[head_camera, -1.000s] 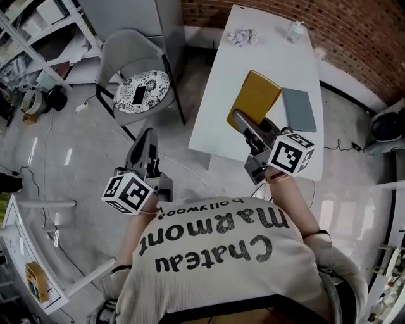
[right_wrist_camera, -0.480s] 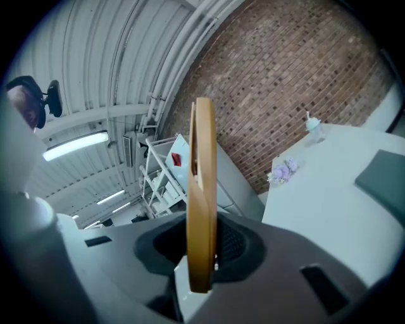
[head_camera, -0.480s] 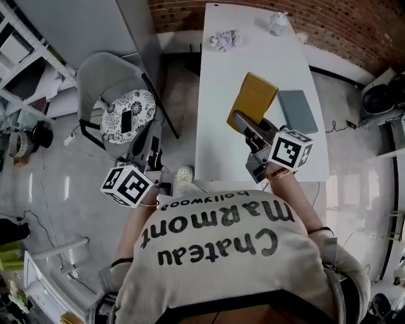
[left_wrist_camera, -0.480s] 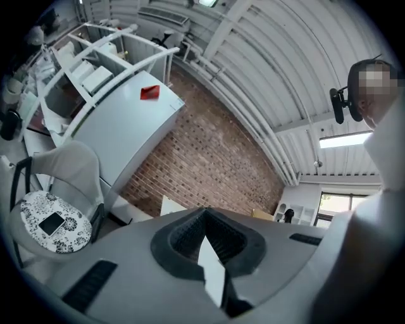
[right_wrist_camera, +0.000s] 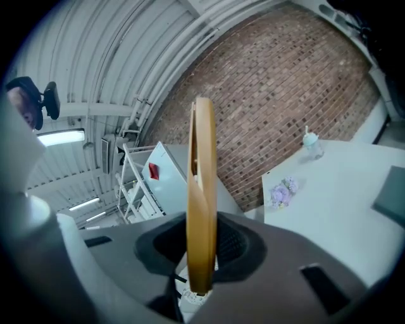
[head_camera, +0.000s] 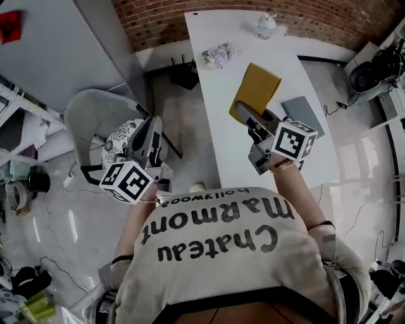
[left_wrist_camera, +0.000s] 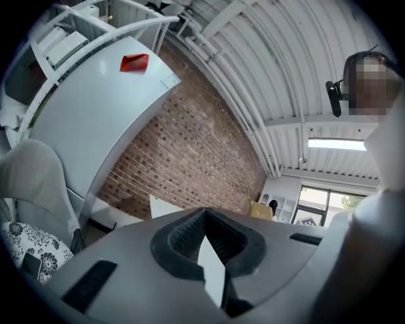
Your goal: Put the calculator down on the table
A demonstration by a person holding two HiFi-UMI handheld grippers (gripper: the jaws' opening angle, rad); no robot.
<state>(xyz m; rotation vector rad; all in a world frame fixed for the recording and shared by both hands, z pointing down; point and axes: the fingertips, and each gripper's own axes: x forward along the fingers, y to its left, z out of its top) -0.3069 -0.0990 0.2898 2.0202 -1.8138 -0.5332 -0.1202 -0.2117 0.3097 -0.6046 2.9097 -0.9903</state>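
The yellow calculator [head_camera: 256, 88] hangs over the white table [head_camera: 218, 136], tilted, with my right gripper [head_camera: 243, 114] shut on its near end. In the right gripper view the calculator [right_wrist_camera: 203, 190] stands edge-on between the pads, upright, with the table [right_wrist_camera: 329, 196] off to the right. My left gripper [head_camera: 150, 130] is held off the table's left side, above a chair, shut with nothing in it. In the left gripper view its pads [left_wrist_camera: 183, 237] meet at the tips.
On the table lie a grey flat pad [head_camera: 304, 114], a bunch of purple flowers [head_camera: 219, 55] and a small bottle [head_camera: 266, 25]. A grey chair [head_camera: 95, 117] with a patterned cushion [head_camera: 120, 136] stands left. Behind are a grey cabinet [head_camera: 63, 57] and a brick wall [head_camera: 158, 19].
The whole view has swung: the table now runs slantwise and the chair has slid under my left gripper. Both grippers moved sideways. The calculator stays gripped above the table.
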